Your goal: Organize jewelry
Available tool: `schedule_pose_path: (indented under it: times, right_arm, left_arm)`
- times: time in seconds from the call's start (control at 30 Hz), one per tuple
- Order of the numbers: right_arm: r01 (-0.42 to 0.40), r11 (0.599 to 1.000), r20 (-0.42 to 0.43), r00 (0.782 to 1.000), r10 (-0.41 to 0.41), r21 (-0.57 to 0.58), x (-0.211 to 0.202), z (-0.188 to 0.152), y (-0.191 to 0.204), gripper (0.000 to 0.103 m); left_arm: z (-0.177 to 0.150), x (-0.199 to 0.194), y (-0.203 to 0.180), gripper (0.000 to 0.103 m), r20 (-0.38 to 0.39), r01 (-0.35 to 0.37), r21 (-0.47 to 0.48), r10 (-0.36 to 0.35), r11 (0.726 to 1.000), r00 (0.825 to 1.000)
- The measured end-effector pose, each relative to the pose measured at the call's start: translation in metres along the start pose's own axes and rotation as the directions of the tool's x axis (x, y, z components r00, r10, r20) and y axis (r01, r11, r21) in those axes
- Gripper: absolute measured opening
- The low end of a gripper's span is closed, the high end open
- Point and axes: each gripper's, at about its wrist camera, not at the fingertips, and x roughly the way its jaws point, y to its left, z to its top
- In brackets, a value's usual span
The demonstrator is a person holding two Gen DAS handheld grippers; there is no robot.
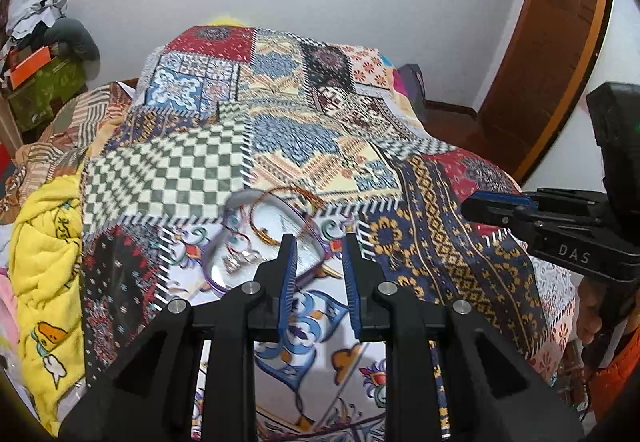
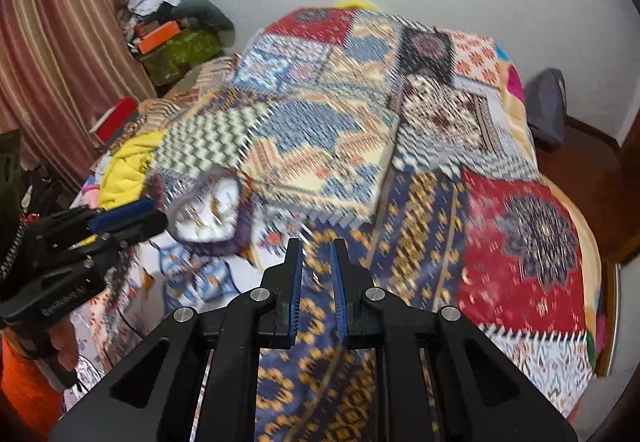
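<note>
A clear heart-shaped dish with a purple rim [image 1: 260,242] lies on the patchwork bedspread [image 1: 280,146]. It holds a red-gold bangle [image 1: 280,210], a thin chain and silver rings [image 1: 240,260]. My left gripper [image 1: 318,246] is open and empty, its left finger over the dish's near right rim. My right gripper [image 2: 316,248] is slightly open, with nothing clearly between its pads, above the blue and gold patch to the right of the dish [image 2: 208,214]. The right wrist view is blurred. Each gripper shows in the other's view: the right one [image 1: 496,208] and the left one [image 2: 120,220].
A yellow blanket [image 1: 44,262] lies at the bed's left side. A pile of clothes and boxes [image 1: 44,54] stands in the far left corner by a striped curtain [image 2: 52,42]. A wooden door [image 1: 552,54] is at the right. A dark bag [image 2: 548,110] sits past the bed.
</note>
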Motion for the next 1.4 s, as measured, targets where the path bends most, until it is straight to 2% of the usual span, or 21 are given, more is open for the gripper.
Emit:
schedule_pose_path:
  times: [0.13,0.3,0.5,0.7,0.87,0.93,1.0,1.2,1.4]
  right_arm:
    - [0.007,1.000,-0.045,0.999,-0.007,0.011,0.006,-0.016,-0.010,0.014]
    - [0.001,1.000,-0.104,0.995,0.002,0.028,0.024,-0.034,-0.017,0.034]
    - [-0.003,1.000,-0.139,0.990,0.005,0.013,0.046,-0.036,-0.013,0.034]
    - [-0.012,1.000,-0.164,0.986,0.013,0.010,0.069,-0.027,-0.010,0.034]
    - [-0.024,0.999,-0.190,0.981,0.028,0.021,0.085,-0.023,-0.012,0.033]
    - [-0.023,1.000,-0.186,0.982,0.026,0.019,0.086,-0.022,-0.012,0.030]
    - [-0.030,0.999,-0.182,0.983,0.034,0.025,0.085,-0.022,-0.012,0.020]
    - [-0.039,0.999,-0.169,0.985,0.045,0.033,0.086,-0.020,-0.012,0.019]
    - [-0.064,0.997,-0.118,0.991,0.070,0.052,0.063,-0.021,-0.013,0.019]
  left_arm:
    - [-0.012,0.014,-0.002,0.022,-0.051,0.007,-0.012,-0.008,1.000,0.999]
    - [-0.027,0.031,-0.004,0.022,-0.102,0.013,-0.022,-0.015,1.000,0.995]
    - [-0.036,0.050,-0.007,0.022,-0.143,0.017,-0.020,-0.020,1.000,0.989]
    - [-0.036,0.058,-0.011,0.022,-0.146,-0.002,0.016,0.004,1.000,0.989]
    - [-0.036,0.063,-0.008,0.022,-0.152,0.001,0.004,0.000,1.000,0.988]
    - [-0.038,0.065,-0.006,0.022,-0.157,0.001,-0.005,-0.002,1.000,0.988]
    - [-0.039,0.068,-0.006,0.022,-0.163,0.001,-0.009,-0.003,1.000,0.987]
    - [-0.042,0.069,-0.010,0.022,-0.169,0.005,-0.001,-0.005,1.000,0.986]
    - [-0.042,0.067,-0.019,0.022,-0.172,0.016,0.022,-0.012,1.000,0.985]
